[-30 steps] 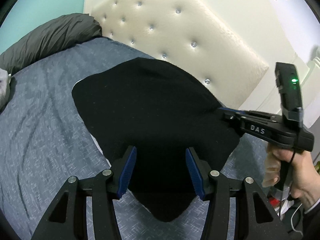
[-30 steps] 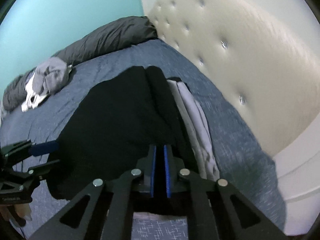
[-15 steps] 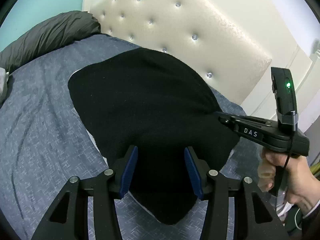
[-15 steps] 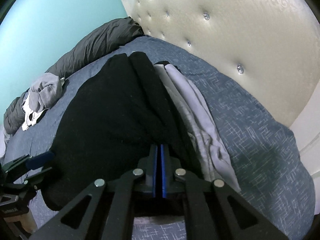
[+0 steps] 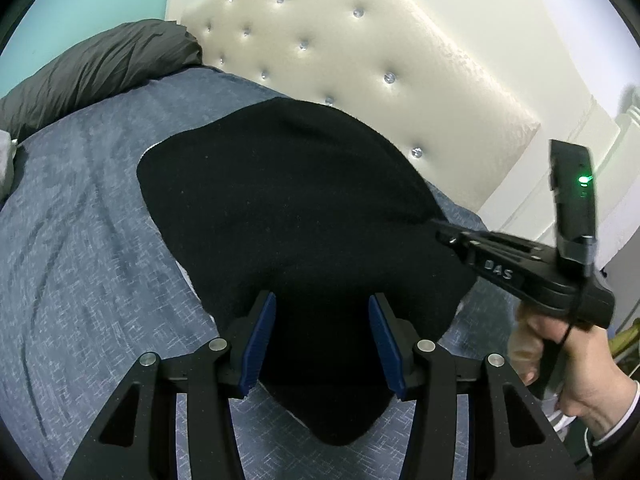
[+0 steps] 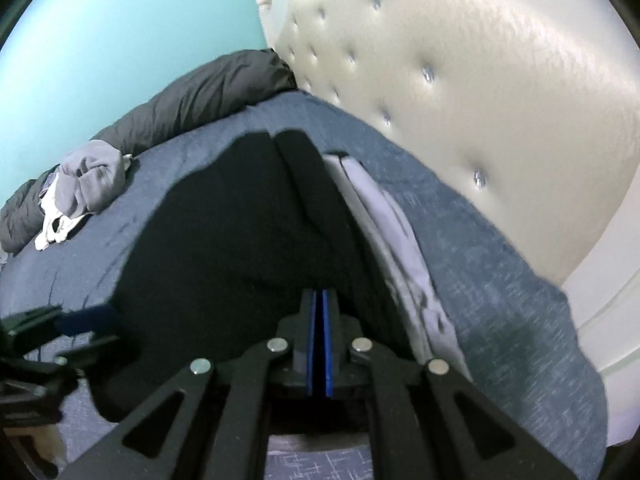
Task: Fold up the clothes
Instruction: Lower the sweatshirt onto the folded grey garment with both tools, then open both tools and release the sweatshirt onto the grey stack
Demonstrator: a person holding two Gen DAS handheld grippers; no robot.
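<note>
A blue-grey bed [image 5: 80, 272] fronts a cream tufted headboard [image 5: 360, 60], a dark duvet [image 5: 92, 64] along its far edge. A black garment [image 5: 288, 208] lies spread mid-bed, over a pale grey garment [image 6: 384, 216]. The left gripper [image 5: 322, 338] hovers above its near edge, jaws apart. The right gripper [image 6: 319, 344], jaws together, pinches its right edge. Crumpled grey clothes [image 6: 84, 184] sit far left.

Even indoor light is cast throughout; sheen is seen on the tufted headboard [image 5: 360, 60]. Right-wrist detail is softened by blur, the black garment [image 5: 296, 208] is rendered featureless, and edges are bowed, vignetted.
</note>
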